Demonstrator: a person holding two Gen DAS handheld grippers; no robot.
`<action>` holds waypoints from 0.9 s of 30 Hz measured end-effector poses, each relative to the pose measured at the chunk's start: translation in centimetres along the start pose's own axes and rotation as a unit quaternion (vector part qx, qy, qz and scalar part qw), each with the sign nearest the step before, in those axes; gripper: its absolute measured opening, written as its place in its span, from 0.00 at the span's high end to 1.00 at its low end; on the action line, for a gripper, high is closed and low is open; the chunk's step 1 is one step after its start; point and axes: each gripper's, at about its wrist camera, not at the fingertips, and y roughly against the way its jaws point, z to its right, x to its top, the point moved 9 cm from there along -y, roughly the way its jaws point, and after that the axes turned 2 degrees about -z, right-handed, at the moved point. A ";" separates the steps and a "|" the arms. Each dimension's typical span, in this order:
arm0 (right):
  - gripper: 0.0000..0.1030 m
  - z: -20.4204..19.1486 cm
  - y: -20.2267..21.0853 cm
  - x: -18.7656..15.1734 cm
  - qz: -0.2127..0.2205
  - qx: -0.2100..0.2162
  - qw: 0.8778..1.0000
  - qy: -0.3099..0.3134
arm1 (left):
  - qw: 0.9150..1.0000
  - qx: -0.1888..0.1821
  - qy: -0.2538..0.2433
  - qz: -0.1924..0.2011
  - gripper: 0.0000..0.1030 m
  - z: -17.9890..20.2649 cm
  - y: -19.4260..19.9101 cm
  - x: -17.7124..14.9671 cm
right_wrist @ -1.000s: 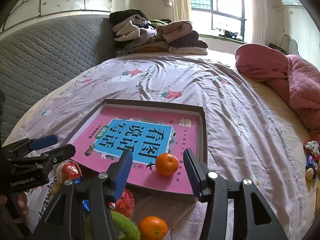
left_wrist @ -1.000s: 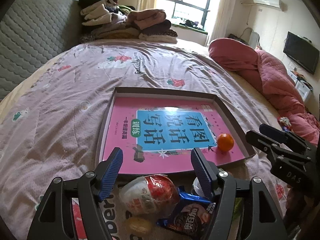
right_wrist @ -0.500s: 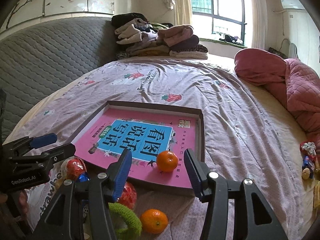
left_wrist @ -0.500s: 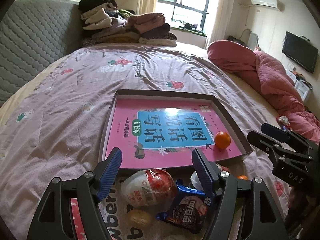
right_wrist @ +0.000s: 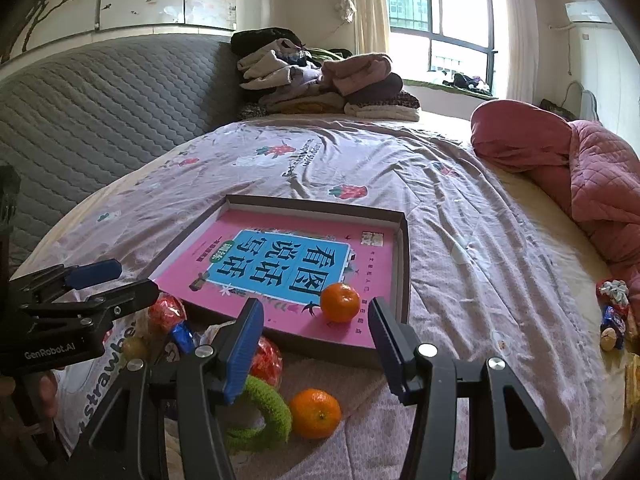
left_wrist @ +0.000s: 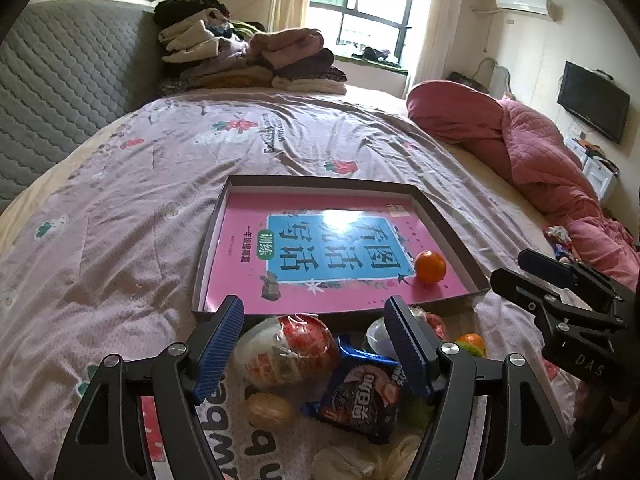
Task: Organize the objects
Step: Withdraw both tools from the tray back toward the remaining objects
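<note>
Both views pulled back; orange (right_wrist: 339,302) beyond right fingers (right_wrist: 246,344), untouched.

Both hand-held grippers (left_wrist: 316,346) (right_wrist: 316,346) open, empty

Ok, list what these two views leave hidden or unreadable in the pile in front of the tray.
- Clear plastic item, left wrist view: mostly behind the left gripper's right finger.
- Green crocheted ring, right wrist view: partly behind the right gripper's left finger.
- White bag, left wrist view: its lettering is cut off by the gripper and the bottom edge.
- Small wrapped items, right wrist view: too small to identify.

Bright window (left_wrist: 372,4) daylight, fisheye-warped edges
</note>
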 end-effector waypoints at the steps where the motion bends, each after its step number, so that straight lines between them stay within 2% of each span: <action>1: 0.48 0.0 0.0 -0.1 -0.001 0.001 1.000 0.001 | 1.000 0.000 -0.001 0.000 0.28 0.1 0.1 -0.1; 14: 0.47 -0.7 0.3 -1.7 -0.014 -0.002 1.000 0.016 | 1.000 -0.014 -0.010 -0.010 0.28 1.1 1.7 -2.9; 27: 0.47 -0.8 0.3 -3.2 -0.029 0.000 0.999 0.017 | 0.999 -0.017 -0.026 -0.035 0.28 1.8 2.2 -6.1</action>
